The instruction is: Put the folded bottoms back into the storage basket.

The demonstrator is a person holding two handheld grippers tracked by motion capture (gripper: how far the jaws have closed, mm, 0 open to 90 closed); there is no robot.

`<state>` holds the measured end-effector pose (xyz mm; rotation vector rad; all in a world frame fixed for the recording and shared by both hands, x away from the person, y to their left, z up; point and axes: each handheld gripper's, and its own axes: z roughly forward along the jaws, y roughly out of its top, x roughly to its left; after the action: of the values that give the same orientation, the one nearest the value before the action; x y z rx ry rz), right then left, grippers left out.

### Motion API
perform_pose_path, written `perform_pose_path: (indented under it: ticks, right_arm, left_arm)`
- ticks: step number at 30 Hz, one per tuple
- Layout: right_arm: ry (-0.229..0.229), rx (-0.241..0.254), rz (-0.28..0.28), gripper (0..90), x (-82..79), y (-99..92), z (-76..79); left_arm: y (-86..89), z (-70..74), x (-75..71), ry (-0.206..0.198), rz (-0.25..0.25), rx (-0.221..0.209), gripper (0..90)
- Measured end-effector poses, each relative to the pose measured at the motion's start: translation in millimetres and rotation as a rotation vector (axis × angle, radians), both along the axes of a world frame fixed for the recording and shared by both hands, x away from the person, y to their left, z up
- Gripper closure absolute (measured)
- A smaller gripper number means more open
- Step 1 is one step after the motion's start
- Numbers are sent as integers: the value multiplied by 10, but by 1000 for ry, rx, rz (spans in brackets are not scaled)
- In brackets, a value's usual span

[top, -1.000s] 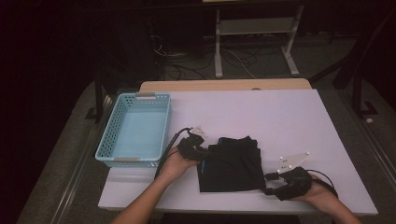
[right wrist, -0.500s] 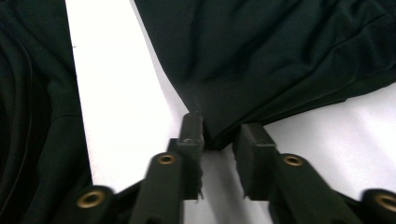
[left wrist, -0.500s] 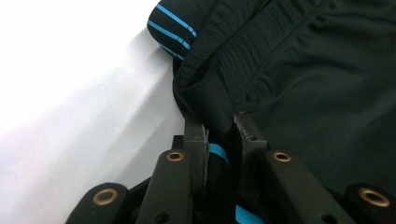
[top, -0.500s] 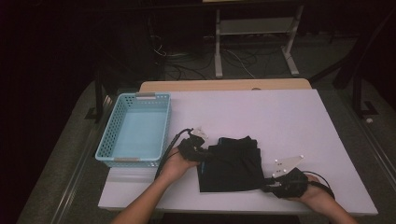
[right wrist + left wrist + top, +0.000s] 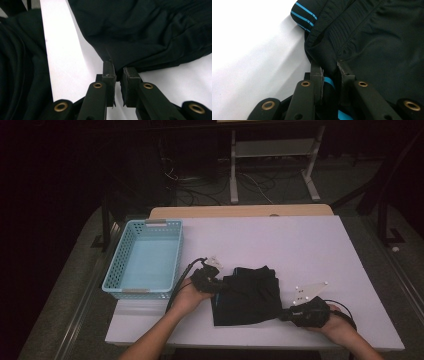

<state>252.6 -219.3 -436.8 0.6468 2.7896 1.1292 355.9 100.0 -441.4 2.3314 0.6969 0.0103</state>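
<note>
A folded black garment [image 5: 248, 294] with thin blue stripes lies on the white table [image 5: 280, 245] near its front edge. My left gripper [image 5: 218, 287] is at the garment's left edge, shut on the black garment [image 5: 372, 40]; cloth with a blue stripe is pinched between its pads. My right gripper [image 5: 284, 315] is at the garment's lower right corner. Its jaws have just been closing, and they now pinch a corner of the black garment [image 5: 150, 32]. Both grippers rest low on the table.
A light blue plastic basket [image 5: 145, 257] stands empty on the table's left side, just left of my left hand. The far half of the table is bare white. Cables and a metal stand [image 5: 270, 160] are on the dark floor beyond.
The right gripper slid a little left to the garment's lower right corner and its jaws closed on the cloth. The left gripper and the garment have stayed put.
</note>
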Motion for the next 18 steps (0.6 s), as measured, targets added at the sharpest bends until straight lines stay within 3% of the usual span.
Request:
perform_pose_path:
  ticks: [14, 18]
  right_arm:
    - [-42, 146, -1, 823, 125, 79, 207]
    - [-51, 169, -3, 823, 180, 126, 264]
  left_arm:
    - [3, -1, 6, 4, 0, 0, 783]
    - [7, -5, 13, 10, 2, -7, 783]
